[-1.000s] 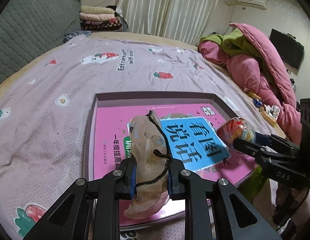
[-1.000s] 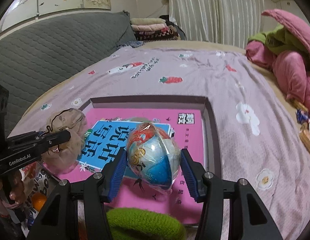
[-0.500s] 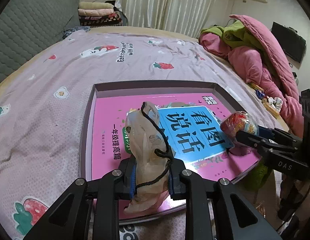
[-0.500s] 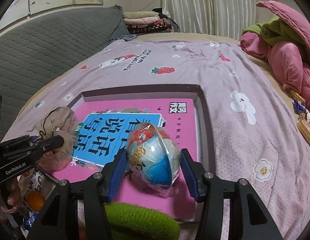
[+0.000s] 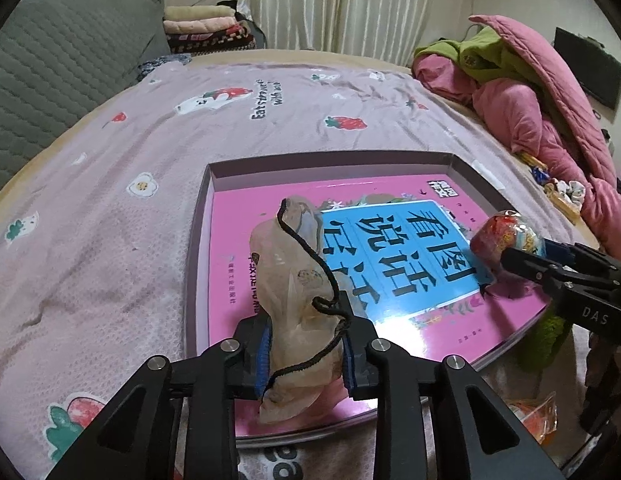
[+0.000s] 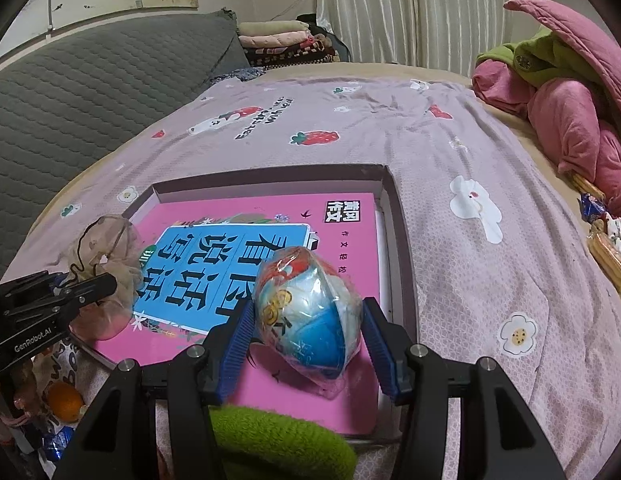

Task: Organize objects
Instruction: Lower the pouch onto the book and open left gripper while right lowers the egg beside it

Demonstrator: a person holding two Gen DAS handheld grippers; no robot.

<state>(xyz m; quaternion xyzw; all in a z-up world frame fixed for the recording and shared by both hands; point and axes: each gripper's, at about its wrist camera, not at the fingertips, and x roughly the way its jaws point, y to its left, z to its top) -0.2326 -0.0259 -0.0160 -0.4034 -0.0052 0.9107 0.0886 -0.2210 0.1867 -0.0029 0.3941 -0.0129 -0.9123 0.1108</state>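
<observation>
A shallow purple box [image 5: 330, 160] lies on the bedspread with a pink book [image 5: 238, 240] inside it. My left gripper [image 5: 306, 344] has a beige mesh pouch [image 5: 294, 280] with a black drawstring between its pads. Its jaws are opening, the pads still touch the pouch, and the pouch's lower end rests on the book's near left corner. My right gripper [image 6: 306, 332] is shut on a plastic-wrapped red, white and blue ball [image 6: 306, 312] just above the book's near right part. The right wrist view shows the pouch [image 6: 106, 248] and the left gripper [image 6: 90, 284] at its left.
A green fuzzy thing [image 6: 278, 440] sits under the right gripper at the box's near edge. A heap of pink and green quilts [image 5: 530, 120] lies at the right, a grey padded headboard [image 5: 50, 80] at the left. Snack packets [image 6: 606, 248] and an orange [image 6: 64, 400] lie nearby.
The left jaws have spread a little around the pouch, which has sagged onto the book. Both views have tipped slightly. The ball stays between the right pads.
</observation>
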